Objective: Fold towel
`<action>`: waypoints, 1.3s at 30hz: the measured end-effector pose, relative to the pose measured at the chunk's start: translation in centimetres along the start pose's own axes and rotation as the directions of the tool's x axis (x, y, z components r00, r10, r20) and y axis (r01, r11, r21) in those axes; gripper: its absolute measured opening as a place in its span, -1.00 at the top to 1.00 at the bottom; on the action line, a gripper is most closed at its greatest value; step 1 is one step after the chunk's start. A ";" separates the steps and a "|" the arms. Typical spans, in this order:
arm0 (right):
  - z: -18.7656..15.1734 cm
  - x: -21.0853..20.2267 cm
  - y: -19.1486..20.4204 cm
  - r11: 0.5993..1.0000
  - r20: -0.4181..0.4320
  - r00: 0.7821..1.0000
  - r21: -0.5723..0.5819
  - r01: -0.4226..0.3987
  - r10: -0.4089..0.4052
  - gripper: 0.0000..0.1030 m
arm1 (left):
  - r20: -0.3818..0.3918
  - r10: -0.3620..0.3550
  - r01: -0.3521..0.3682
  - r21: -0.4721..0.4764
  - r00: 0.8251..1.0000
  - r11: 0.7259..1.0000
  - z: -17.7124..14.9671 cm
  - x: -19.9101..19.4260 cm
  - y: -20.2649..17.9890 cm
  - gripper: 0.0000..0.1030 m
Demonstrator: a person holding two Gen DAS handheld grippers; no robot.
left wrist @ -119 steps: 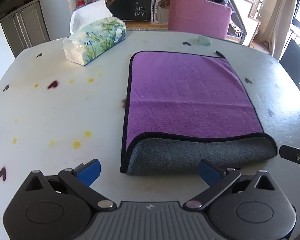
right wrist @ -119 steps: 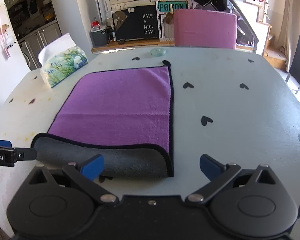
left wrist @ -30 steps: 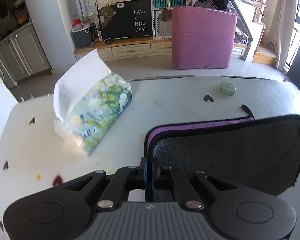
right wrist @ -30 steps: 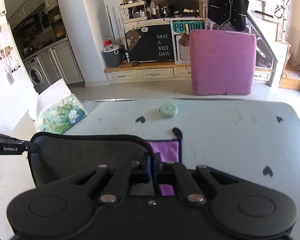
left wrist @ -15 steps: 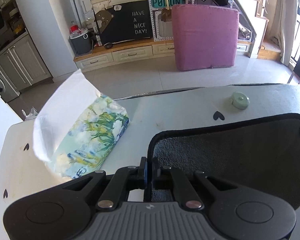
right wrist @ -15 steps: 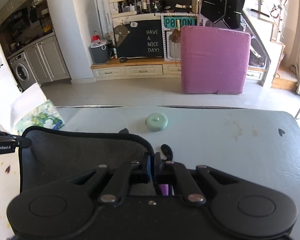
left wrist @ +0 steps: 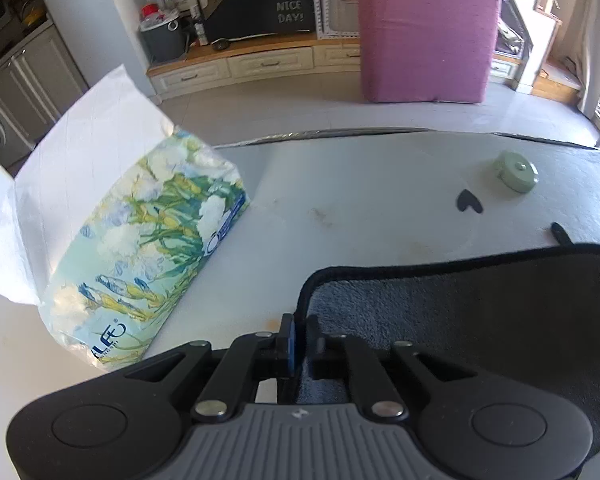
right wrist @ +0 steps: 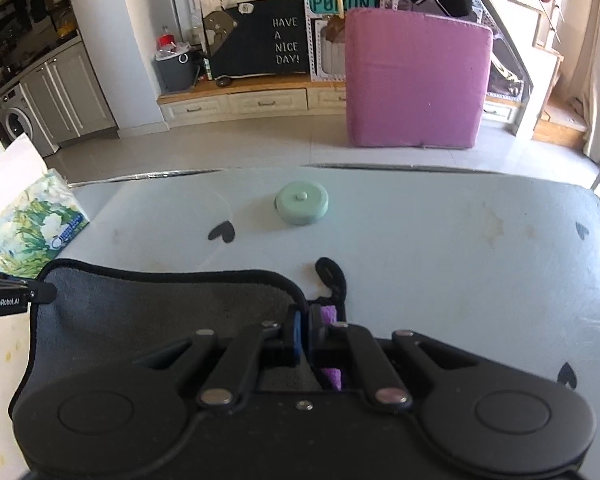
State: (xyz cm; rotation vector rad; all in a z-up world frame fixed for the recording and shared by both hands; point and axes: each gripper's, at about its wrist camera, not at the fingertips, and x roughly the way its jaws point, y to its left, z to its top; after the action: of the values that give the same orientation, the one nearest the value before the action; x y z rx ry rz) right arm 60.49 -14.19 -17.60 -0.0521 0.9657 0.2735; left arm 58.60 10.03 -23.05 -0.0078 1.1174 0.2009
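Note:
The towel (left wrist: 460, 312) is purple on one side and grey on the other, with black trim. Its grey side faces up, stretched between both grippers over the white table (left wrist: 360, 184). My left gripper (left wrist: 300, 334) is shut on the towel's left corner. My right gripper (right wrist: 304, 330) is shut on the towel's (right wrist: 160, 312) right corner; a strip of purple shows just beside the jaws, and the black hang loop (right wrist: 332, 276) lies just ahead. The left gripper's tip (right wrist: 40, 294) shows at the far left of the right wrist view.
A floral tissue pack (left wrist: 140, 256) lies left of the towel, seen also in the right wrist view (right wrist: 28, 232). A round pale green lid (right wrist: 302, 202) sits ahead near the table's far edge (left wrist: 380, 134). A pink chair (right wrist: 416, 80) stands beyond on the floor.
Both grippers have carried the held towel edge farther toward the table's far side. The purple surface is now almost fully covered by the grey side.

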 end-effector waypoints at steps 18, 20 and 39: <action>-0.6 -1.4 0.0 1.000 0.028 0.999 0.006 -0.031 0.031 -0.99 | 0.045 0.012 -0.012 -0.005 0.999 1.000 -1.0 -1.9 0.6 -0.85; -0.8 -1.6 0.0 0.999 0.020 0.999 0.002 -0.032 0.032 -0.99 | 0.042 0.004 -0.004 -0.005 0.999 1.000 -1.3 -2.2 0.5 -0.85; -2.0 -7.2 -0.2 1.000 0.079 0.997 -0.005 -0.024 0.024 -0.99 | 0.088 -0.023 0.024 -0.003 0.996 1.000 -3.6 -7.7 -0.4 -0.85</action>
State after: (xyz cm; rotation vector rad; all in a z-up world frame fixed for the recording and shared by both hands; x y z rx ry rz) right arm 55.11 -16.19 -12.86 -0.0330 0.8880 0.2974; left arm 52.22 8.06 -17.82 -0.0152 1.0287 0.1806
